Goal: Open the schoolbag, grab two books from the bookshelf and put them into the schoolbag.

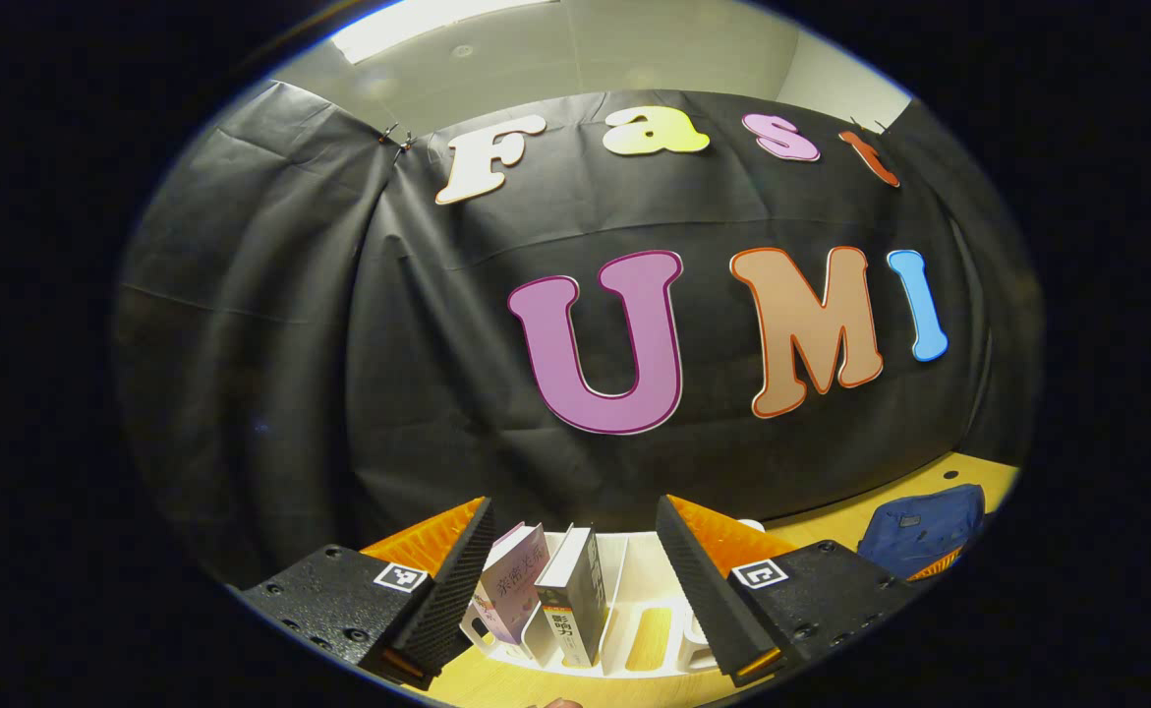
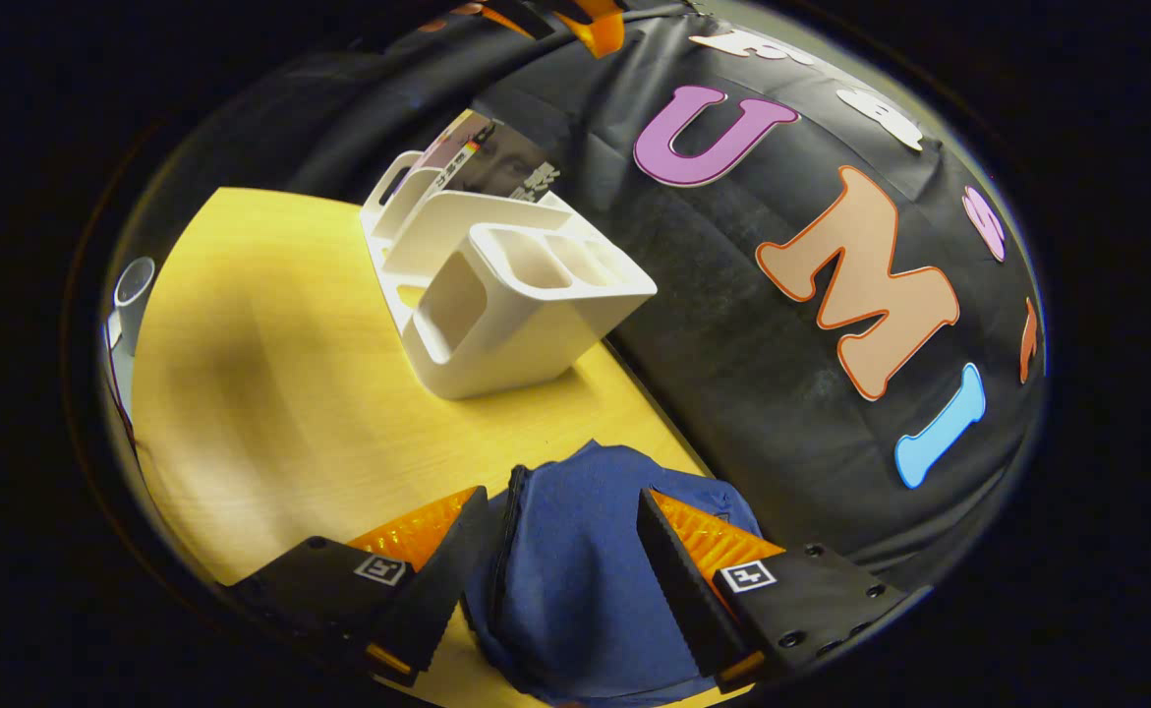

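1. Bookshelf [image 1: 624,629]: white slotted rack on the yellow worktop [image 2: 270,393]; two books [image 1: 546,595] stand upright in adjoining slots, spines facing the left tool, leaning slightly left.
2. Left tool [image 1: 575,580]: fingers spread wide, gripping nothing; books just beyond, between the fingers.
3. Schoolbag [image 2: 585,580]: blue, lying on the worktop near the bookshelf.
4. Right tool [image 2: 560,580]: fingers apart, straddling the schoolbag; contact unclear.

Left gripper view: level, facing booth wall, near white bookshelf [image 1: 624,610]. Right gripper view: tilted, looking down, close over blue schoolbag [image 2: 585,590]. Shared: bookshelf, schoolbag, yellow table [image 2: 270,393].
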{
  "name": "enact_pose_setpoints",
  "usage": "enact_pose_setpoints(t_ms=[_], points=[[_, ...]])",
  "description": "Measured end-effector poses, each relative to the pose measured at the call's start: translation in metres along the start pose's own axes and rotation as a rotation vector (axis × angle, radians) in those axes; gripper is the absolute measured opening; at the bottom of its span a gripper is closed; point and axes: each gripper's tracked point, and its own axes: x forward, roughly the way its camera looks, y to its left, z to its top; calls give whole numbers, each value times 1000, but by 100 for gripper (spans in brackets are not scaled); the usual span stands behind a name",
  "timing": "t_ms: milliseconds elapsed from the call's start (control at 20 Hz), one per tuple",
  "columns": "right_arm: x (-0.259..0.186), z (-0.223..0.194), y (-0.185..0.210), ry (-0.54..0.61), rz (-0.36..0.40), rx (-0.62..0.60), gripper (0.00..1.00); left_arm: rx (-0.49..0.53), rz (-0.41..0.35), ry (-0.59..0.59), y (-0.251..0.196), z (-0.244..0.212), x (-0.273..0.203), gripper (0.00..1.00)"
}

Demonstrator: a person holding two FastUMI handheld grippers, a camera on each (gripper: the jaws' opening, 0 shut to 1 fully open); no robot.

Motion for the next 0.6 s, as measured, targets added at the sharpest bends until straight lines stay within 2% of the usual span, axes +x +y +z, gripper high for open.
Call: enact_pose_setpoints(t_ms=[50,150,200,250,300,350,400,450,600], points=[[-2,-5,-4,13,-18,-1,99,0,-4,2,-1,0,0,96],[-6,-8,-15,27,-60,17,98,-4,-11,1,-2,0,2,96],[-8,-9,-23,33,-88,27,98,-7,-14,1,-3,0,3,99],[-11,-9,-30,39,-109,35,97,-9,-19,2,-6,-1,4,96],[-11,-11,-33,48,-118,43,97,-9,-23,2,-7,-2,3,99],[-12,-14,-36,65,-133,41,97,-10,-27,1,-8,-1,3,96],[-9,-21,-34,87,-138,31,87,-10,-31,-1,-8,-1,4,96],[-5,-28,-31,117,-130,18,87,-9,-33,-3,-9,0,4,96],[2,-62,-15,210,-98,-21,72,-2,-36,-4,-10,2,4,96]])
